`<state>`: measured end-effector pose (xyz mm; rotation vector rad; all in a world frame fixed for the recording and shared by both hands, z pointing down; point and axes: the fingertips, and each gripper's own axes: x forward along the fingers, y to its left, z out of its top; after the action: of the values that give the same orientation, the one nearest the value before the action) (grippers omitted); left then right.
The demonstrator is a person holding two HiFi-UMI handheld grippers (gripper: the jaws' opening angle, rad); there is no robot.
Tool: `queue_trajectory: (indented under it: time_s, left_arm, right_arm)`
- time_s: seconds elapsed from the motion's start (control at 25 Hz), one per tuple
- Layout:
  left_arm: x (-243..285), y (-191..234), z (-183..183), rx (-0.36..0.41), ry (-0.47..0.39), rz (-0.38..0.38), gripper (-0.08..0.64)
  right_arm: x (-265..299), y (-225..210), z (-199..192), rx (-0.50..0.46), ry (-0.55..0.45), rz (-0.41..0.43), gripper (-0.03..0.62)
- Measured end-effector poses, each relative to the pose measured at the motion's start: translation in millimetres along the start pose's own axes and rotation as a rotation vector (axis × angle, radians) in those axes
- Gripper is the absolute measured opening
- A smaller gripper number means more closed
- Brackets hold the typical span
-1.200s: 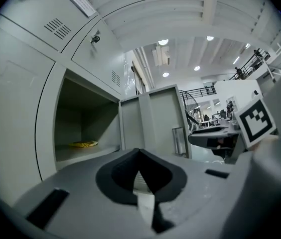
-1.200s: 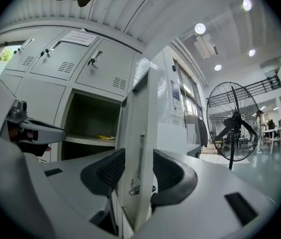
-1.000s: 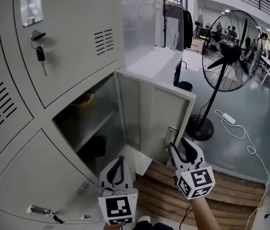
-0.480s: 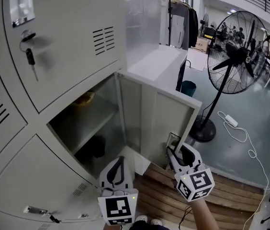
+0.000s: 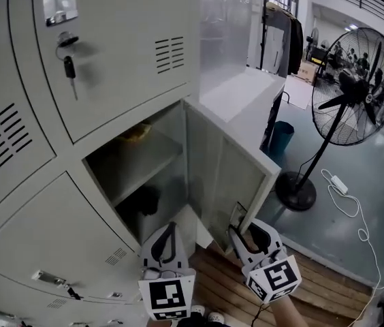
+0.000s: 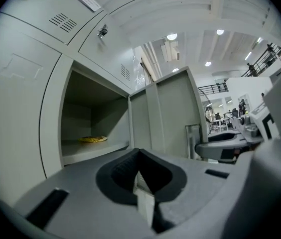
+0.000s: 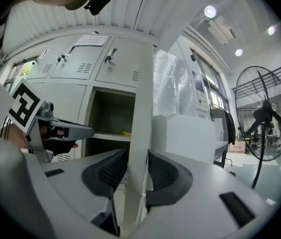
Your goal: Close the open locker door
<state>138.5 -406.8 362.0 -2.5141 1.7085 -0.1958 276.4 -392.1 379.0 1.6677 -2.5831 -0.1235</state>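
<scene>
The grey locker door (image 5: 229, 176) stands open, hinged at the left of its compartment (image 5: 134, 165). My right gripper (image 5: 250, 229) is at the door's lower free edge by the latch. In the right gripper view the door edge (image 7: 140, 108) runs upright between the two pads, which have just been closing and now press on it from both sides. My left gripper (image 5: 170, 229) hovers below the open compartment, shut and empty. The left gripper view shows its jaws (image 6: 139, 166) closed, with the door (image 6: 173, 113) ahead on the right.
A yellow thing (image 5: 137, 133) lies on the compartment shelf and a dark object (image 5: 148, 201) sits below it. A key (image 5: 69, 67) hangs in the locker above. A standing fan (image 5: 362, 94) and a cable (image 5: 338, 182) are at the right. Wooden boards (image 5: 328, 298) lie underfoot.
The right gripper has moved left along with the door's edge, and its jaws have narrowed onto it. The door looks swung slightly toward the locker. The left gripper has stayed put.
</scene>
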Motion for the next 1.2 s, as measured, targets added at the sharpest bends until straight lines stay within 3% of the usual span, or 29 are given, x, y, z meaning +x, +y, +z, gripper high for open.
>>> queue_trajectory:
  time_s: [0.56, 0.84, 1.2]
  left_arm:
    - [-63.2, 61.4, -0.9, -0.048, 0.023, 0.246, 0.0]
    - [-95.0, 97.2, -10.0, -0.009, 0.034, 0.353, 0.0]
    - [-130.9, 133.3, -19.5, -0.024, 0.055, 0.483, 0.0]
  right_arm:
    - [25.2, 103.8, 15.6, 0.025, -0.047, 0.288, 0.164]
    - [49.8, 144.3, 19.9, 0.026, -0.054, 0.407, 0.15]
    - [88.5, 182.7, 23.5, -0.017, -0.044, 0.536, 0.15]
